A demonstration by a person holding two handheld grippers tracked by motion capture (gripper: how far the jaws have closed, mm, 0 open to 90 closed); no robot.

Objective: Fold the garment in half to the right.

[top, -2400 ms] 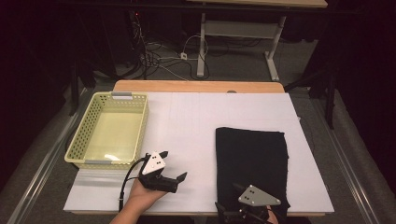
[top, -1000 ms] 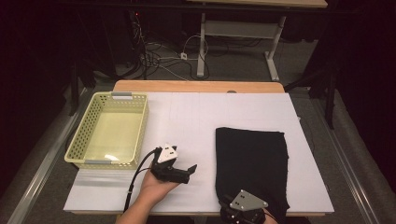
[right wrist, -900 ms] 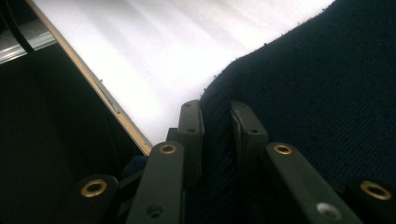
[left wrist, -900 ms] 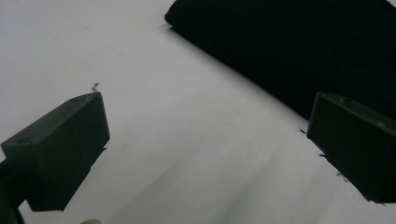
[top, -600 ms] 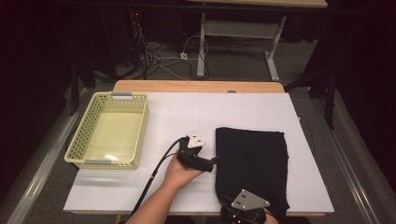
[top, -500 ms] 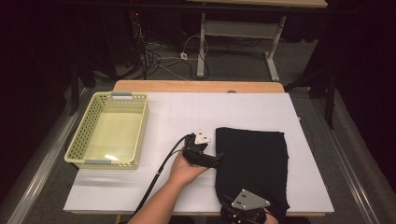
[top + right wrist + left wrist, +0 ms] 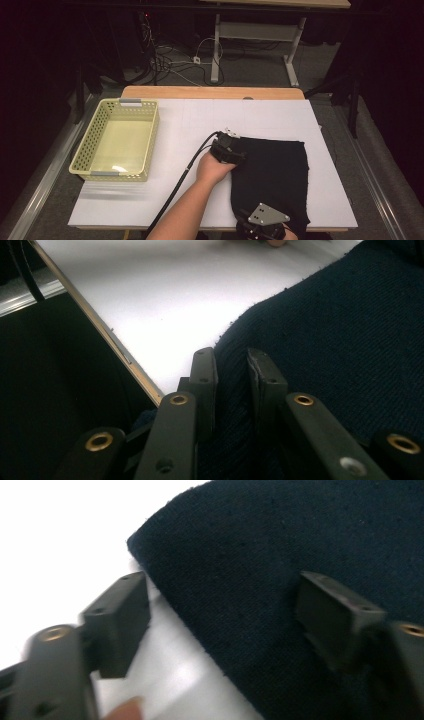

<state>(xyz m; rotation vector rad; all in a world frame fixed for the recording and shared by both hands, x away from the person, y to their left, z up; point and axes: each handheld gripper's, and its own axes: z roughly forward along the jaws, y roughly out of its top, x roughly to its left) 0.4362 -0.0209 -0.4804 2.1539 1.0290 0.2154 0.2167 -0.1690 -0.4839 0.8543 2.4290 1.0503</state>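
Dark cloth [image 7: 300, 580] edge between left gripper [image 7: 220, 615] jaws.

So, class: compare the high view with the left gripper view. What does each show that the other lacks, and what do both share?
High view: a yellow basket at the table's left and the right gripper on the cloth's near edge. Left gripper view: the left gripper up close, its fingers straddling the cloth's edge, having just been closing. Shared: the dark cloth on the white table.

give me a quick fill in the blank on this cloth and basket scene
1. The dark navy cloth lies on a ____ table.
2. The pale yellow perforated plastic basket holds ____.
3. The left tool straddles the cloth's ____ with jaws apart.
4. The right tool is ____ on the cloth's near edge.

Missing words: white; nothing; edge; shut
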